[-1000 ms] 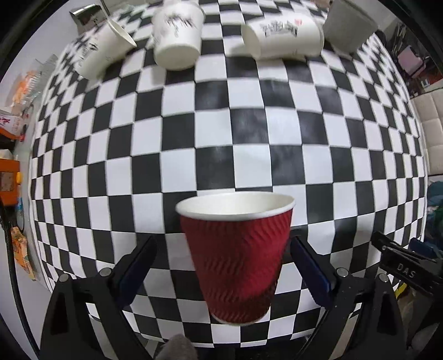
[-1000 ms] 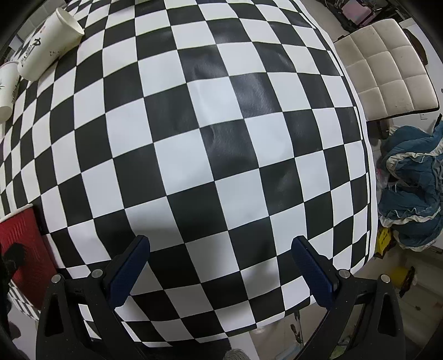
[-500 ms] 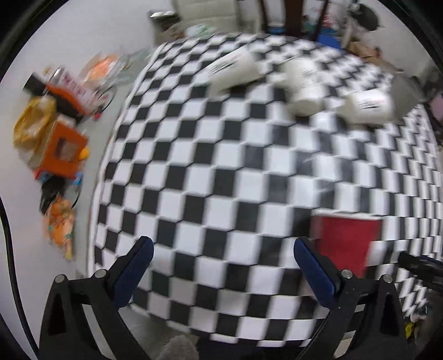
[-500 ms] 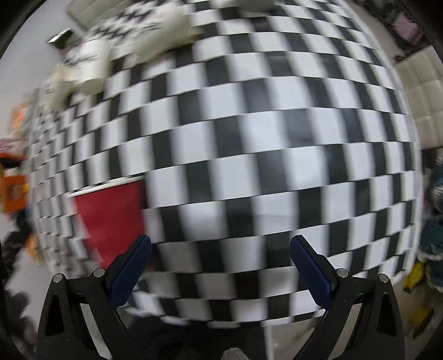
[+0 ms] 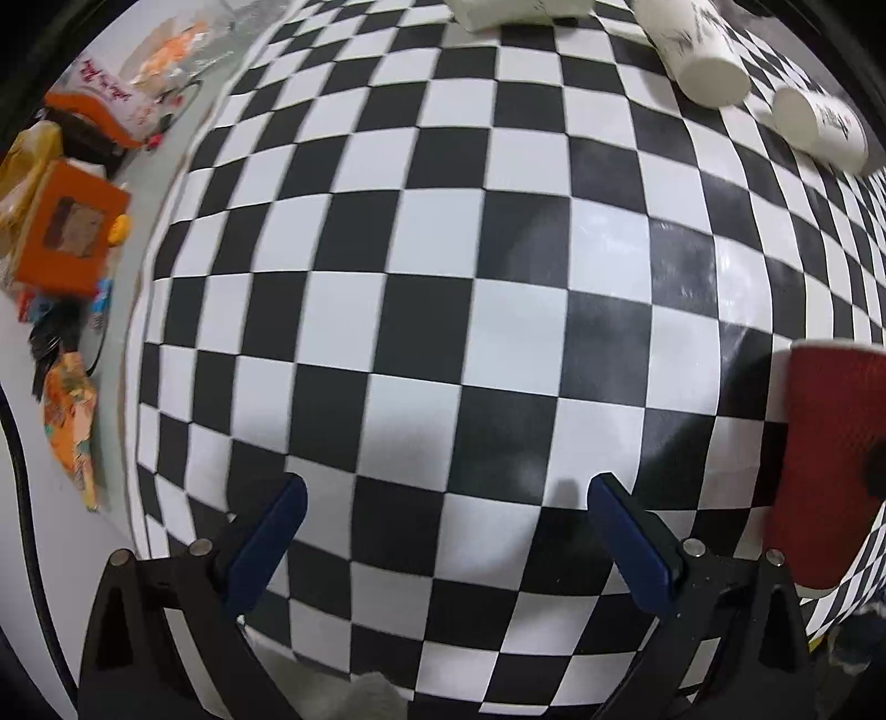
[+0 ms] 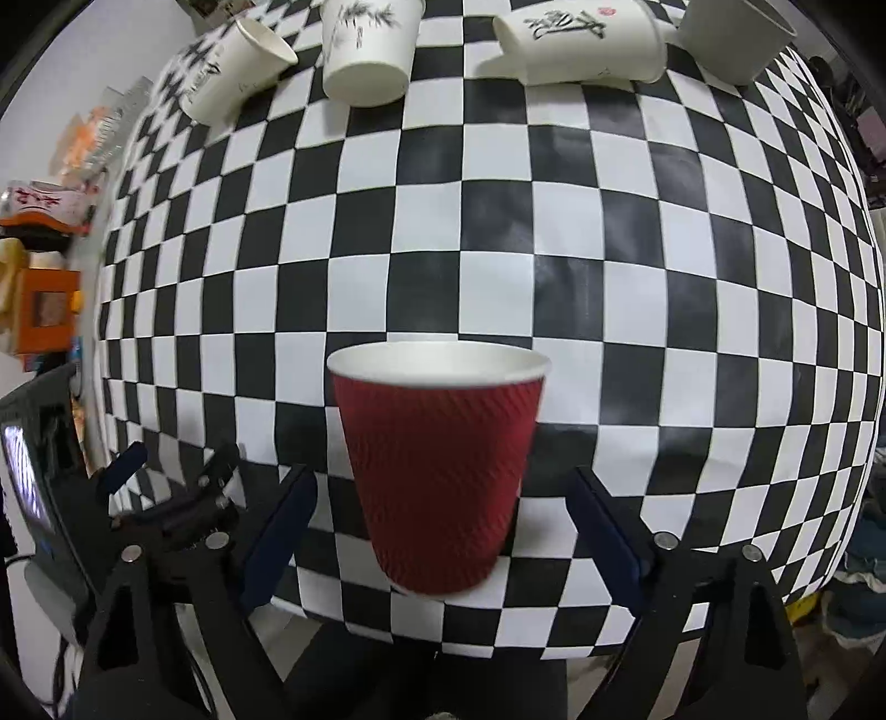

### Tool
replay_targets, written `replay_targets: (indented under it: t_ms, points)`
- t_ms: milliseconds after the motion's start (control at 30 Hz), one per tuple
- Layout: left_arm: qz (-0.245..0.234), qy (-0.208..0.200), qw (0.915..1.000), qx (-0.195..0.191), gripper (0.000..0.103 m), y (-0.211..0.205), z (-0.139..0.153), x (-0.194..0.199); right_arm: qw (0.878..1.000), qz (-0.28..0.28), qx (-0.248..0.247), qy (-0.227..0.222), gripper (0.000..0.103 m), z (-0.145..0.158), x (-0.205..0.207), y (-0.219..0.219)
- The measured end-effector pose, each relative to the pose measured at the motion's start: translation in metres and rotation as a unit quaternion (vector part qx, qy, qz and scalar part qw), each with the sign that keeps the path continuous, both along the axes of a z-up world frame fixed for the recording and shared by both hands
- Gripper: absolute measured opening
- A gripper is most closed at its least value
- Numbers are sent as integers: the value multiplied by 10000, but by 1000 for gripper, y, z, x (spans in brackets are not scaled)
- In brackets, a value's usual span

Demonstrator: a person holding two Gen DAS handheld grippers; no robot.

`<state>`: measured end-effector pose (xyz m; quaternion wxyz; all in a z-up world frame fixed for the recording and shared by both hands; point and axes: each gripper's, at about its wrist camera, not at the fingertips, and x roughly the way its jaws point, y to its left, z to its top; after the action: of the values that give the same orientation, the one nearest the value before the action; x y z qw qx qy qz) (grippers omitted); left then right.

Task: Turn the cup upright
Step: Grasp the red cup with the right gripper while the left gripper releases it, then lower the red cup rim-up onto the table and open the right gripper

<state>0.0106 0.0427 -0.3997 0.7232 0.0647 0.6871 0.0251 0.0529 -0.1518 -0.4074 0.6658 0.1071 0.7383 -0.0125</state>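
Note:
A red ribbed paper cup (image 6: 437, 471) stands upright, white rim up, near the front edge of the checkered table (image 6: 609, 232). My right gripper (image 6: 440, 518) is open, its blue fingers on either side of the cup with gaps, not touching it. In the left wrist view the same cup (image 5: 830, 459) stands at the far right, outside my left gripper (image 5: 443, 531), which is open and empty over the table. The left gripper also shows at the lower left of the right wrist view (image 6: 166, 498).
Several white paper cups lie on their sides along the far edge: one at far left (image 6: 232, 72), one at centre (image 6: 368, 52), one at right (image 6: 581, 47), plus a grey cup (image 6: 731, 39). Orange boxes and snack packets (image 5: 66, 232) lie on the floor left of the table.
My left gripper has swung left off the red cup, which now sits at its right. My right gripper has swung left until the cup stands between its open fingers.

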Motion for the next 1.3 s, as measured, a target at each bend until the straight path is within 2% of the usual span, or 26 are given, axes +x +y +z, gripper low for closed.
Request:
replay_targets:
  t_ms: [267, 433, 633, 733, 767, 933, 1100, 1300]
  points:
    - [-333, 27, 9994, -76, 103, -5, -14, -4, 9996, -115, -201, 133, 81, -13, 20, 4]
    - [-460, 36, 9989, -78, 103, -3, -18, -7, 9996, -146, -188, 157, 81, -16, 27, 4]
    - [-458, 77, 9989, -107, 103, -10, -18, -2, 9995, -260, -117, -104, 79, -14, 23, -2]
    - [-415, 63, 9990, -149, 103, -5, -15, 1, 9981, -434, -37, -432, 78, -1, 18, -11]
    - [-397, 61, 9991, -149, 103, -14, -6, 5, 9975, -466, -38, -527, 78, 3, 18, -13]
    - [-137, 122, 9995, -257, 103, -4, 1, 21, 9893, -646, -103, -1303, 78, 33, 21, -20]
    - [175, 141, 9990, -399, 103, 7, 4, 51, 9692, -862, -313, -2288, 78, 54, 25, -21]
    - [273, 60, 9990, -348, 103, 21, 2, 93, 9448, -954, -602, -3077, 78, 41, 43, -5]
